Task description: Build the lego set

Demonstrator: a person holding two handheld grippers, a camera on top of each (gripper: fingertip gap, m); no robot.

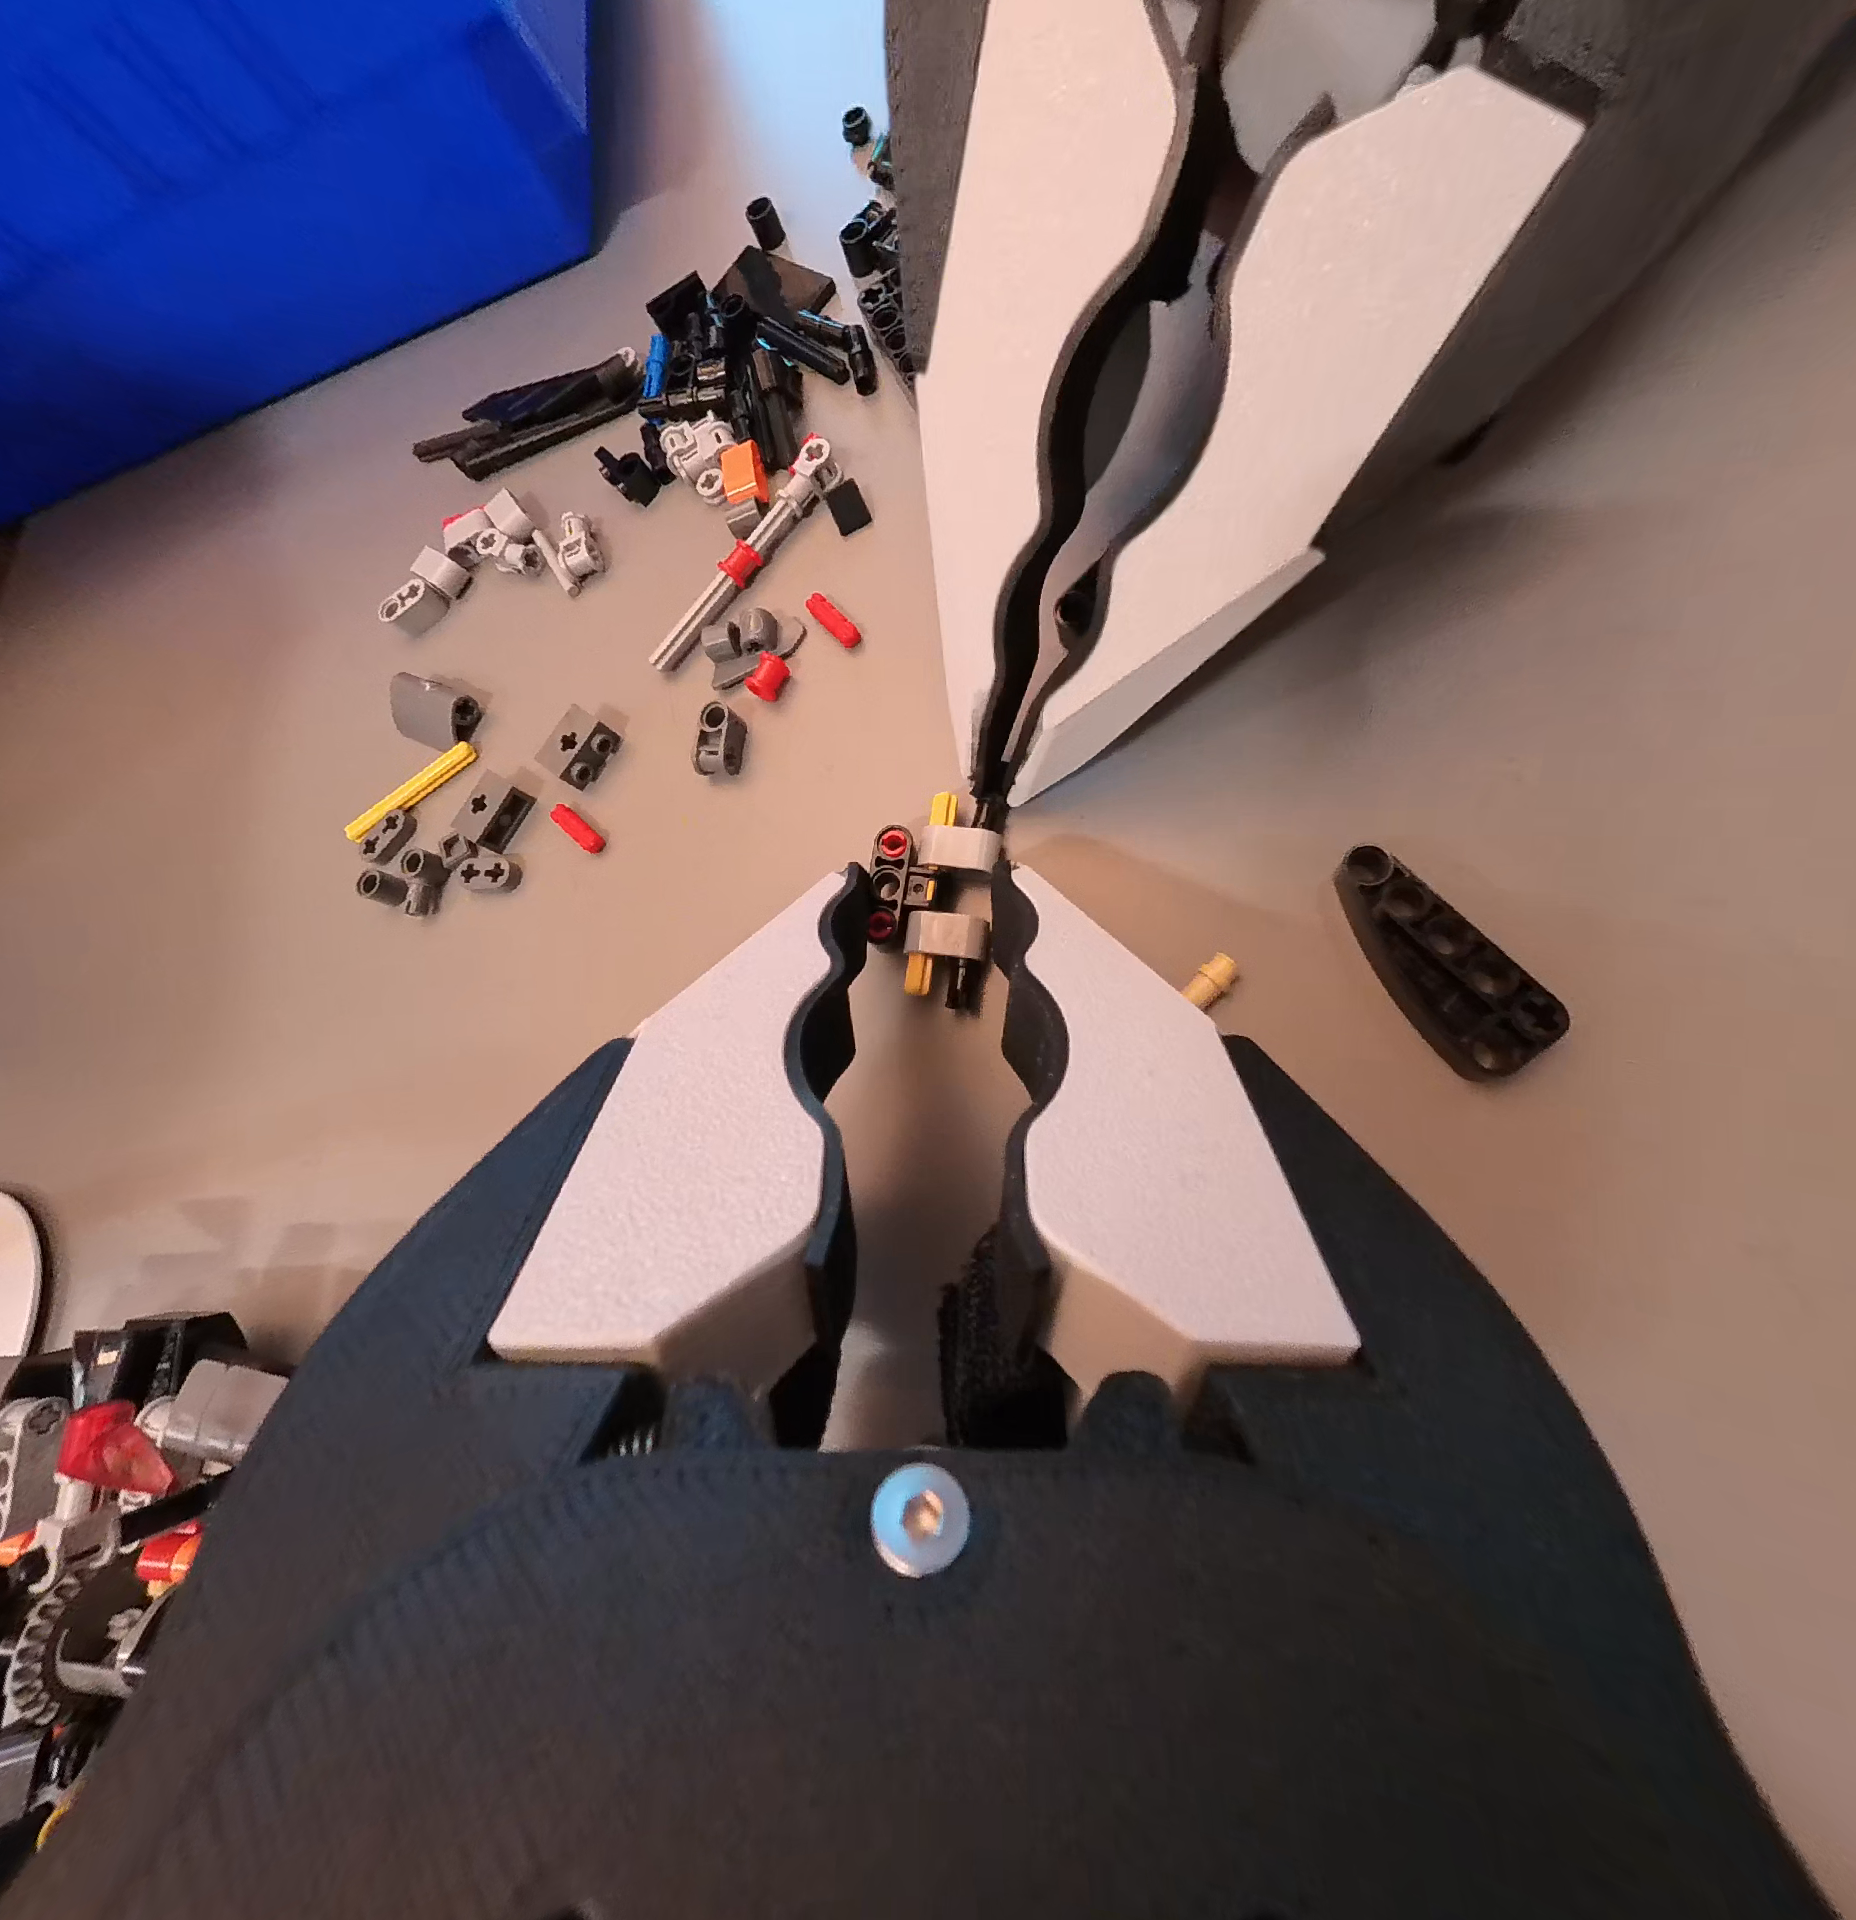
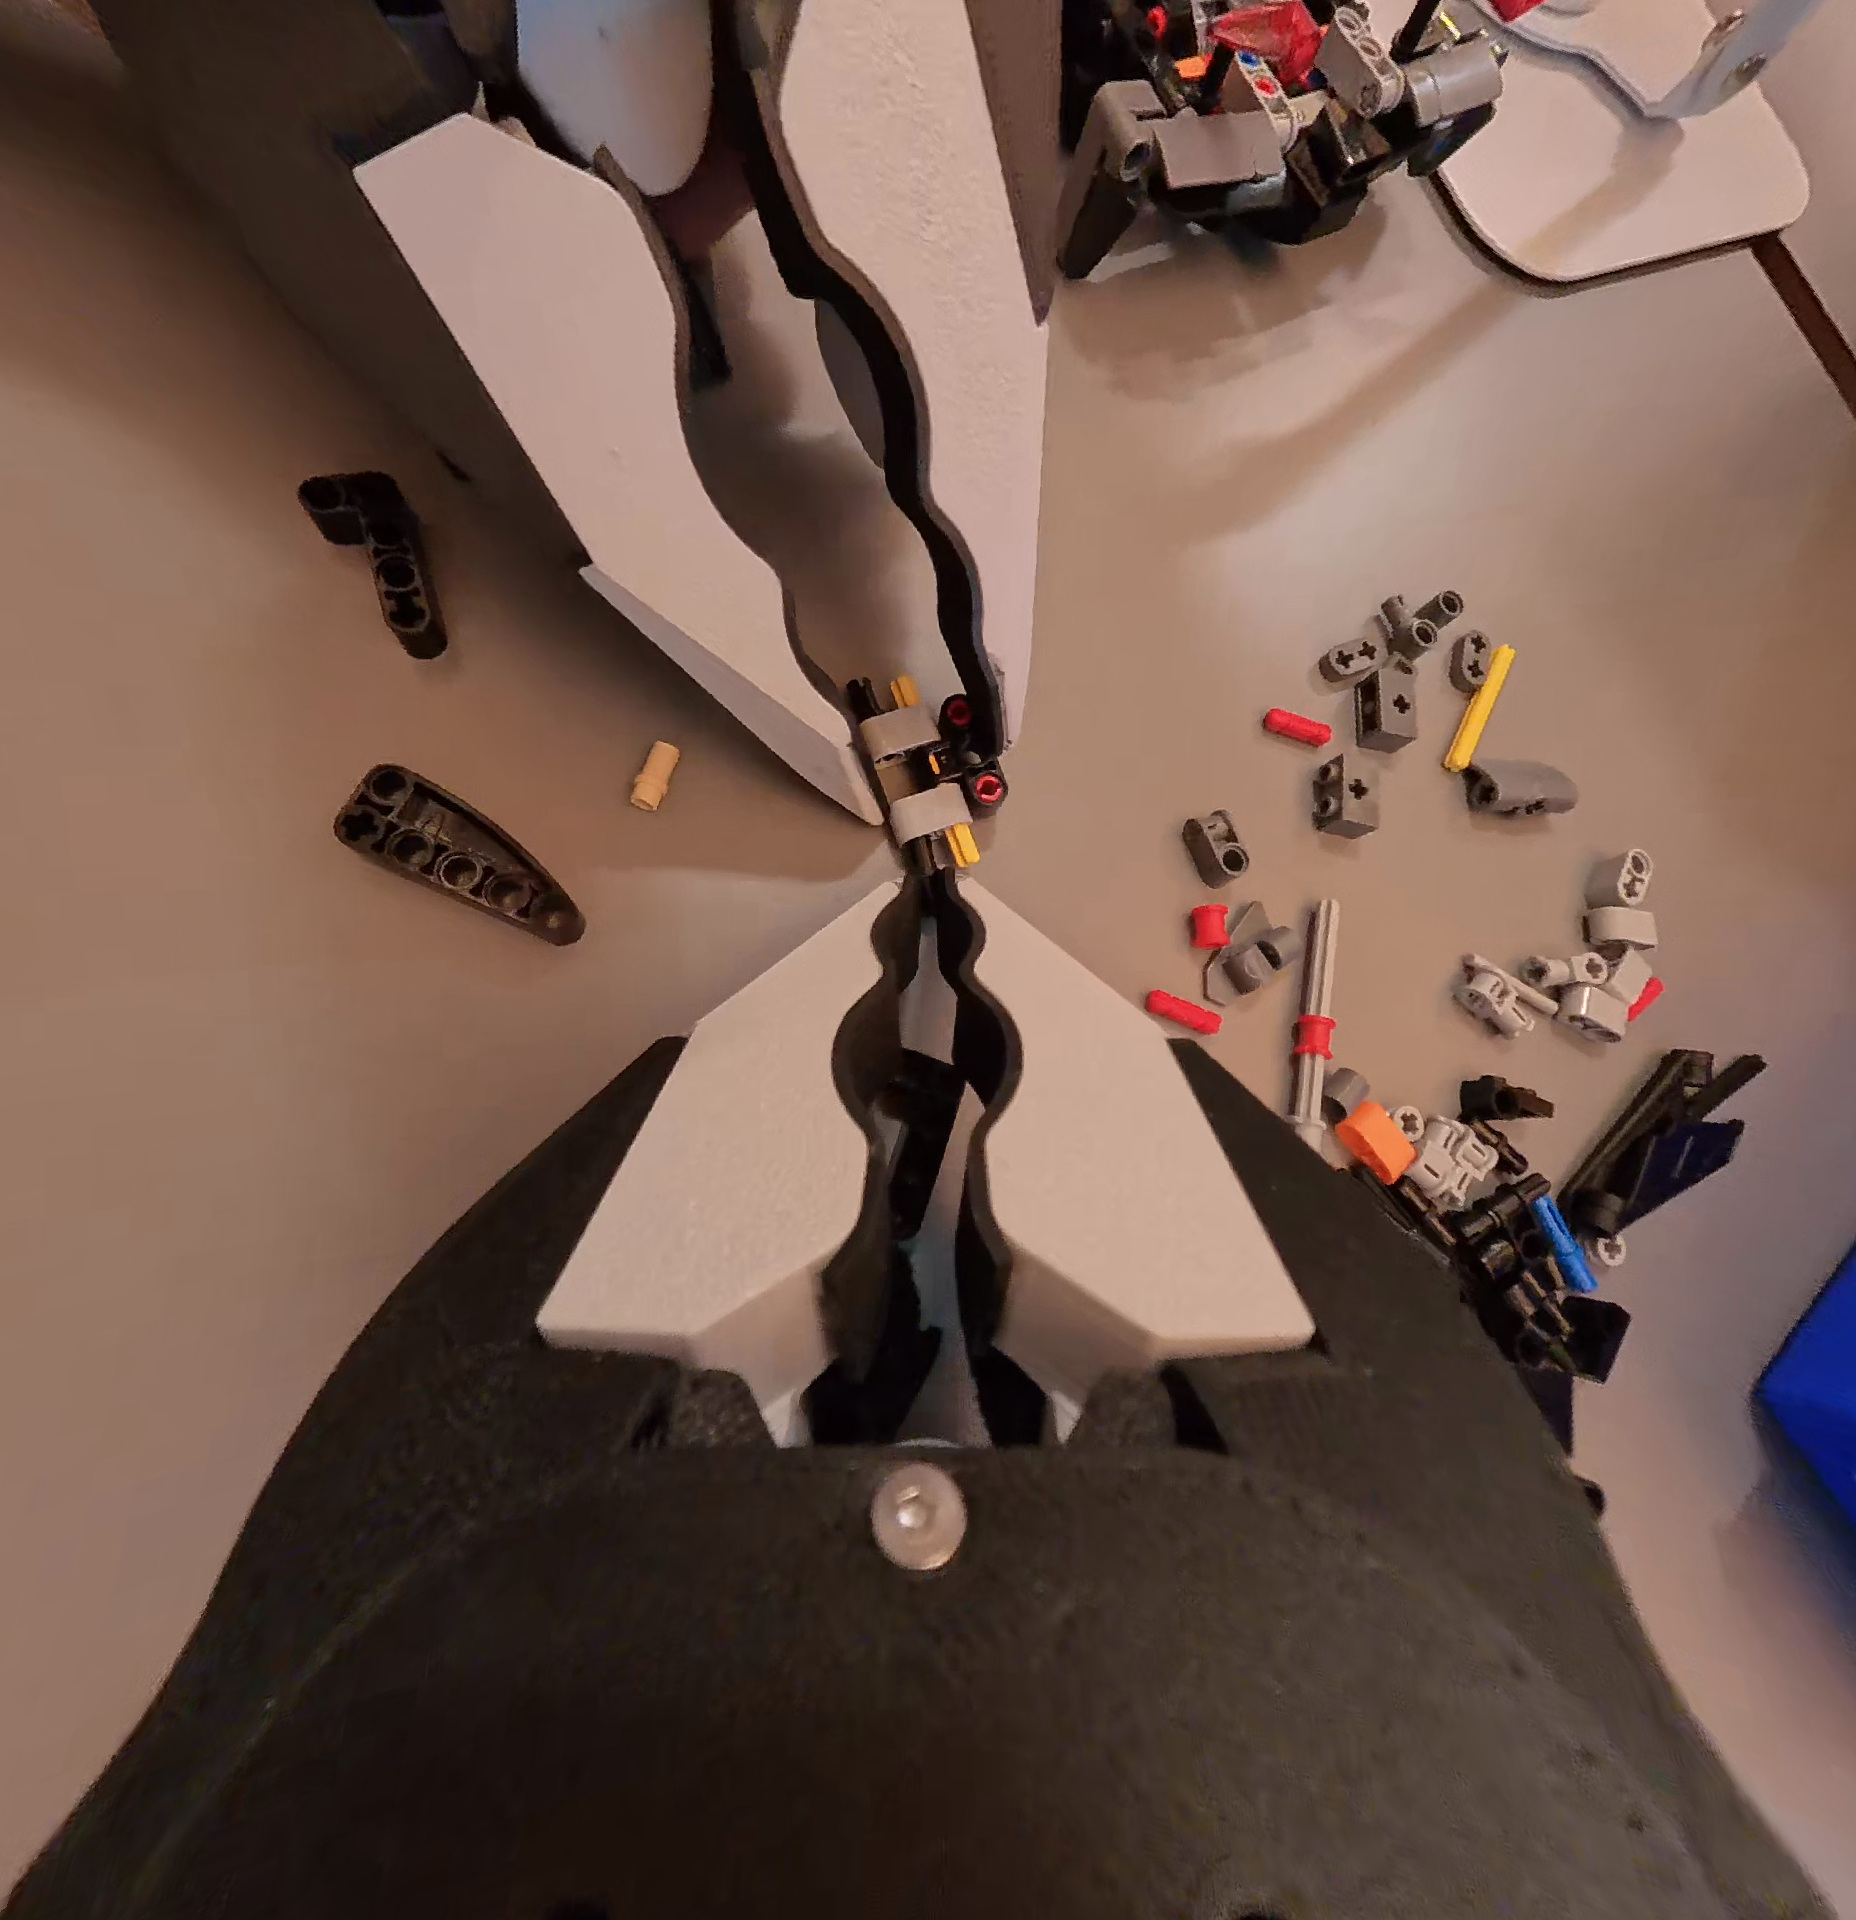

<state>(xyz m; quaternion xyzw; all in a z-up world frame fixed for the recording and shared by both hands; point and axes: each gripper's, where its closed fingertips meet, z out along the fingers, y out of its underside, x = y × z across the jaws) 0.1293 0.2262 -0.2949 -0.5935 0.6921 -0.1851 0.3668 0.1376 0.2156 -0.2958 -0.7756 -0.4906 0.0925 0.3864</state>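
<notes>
Two grippers, left [image 1: 924,914] and right [image 2: 929,894], pinching one tiny lego piece [image 1: 929,904] together. Light, stiff, fiddly; better gripped by grey blocks, not thin pins.

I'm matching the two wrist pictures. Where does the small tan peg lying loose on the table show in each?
Left wrist view: tan peg right of centre, beside that view's own claw tip.
Right wrist view: tan peg left of centre.
Shared landmark: black curved beam, nearby in both.
</notes>
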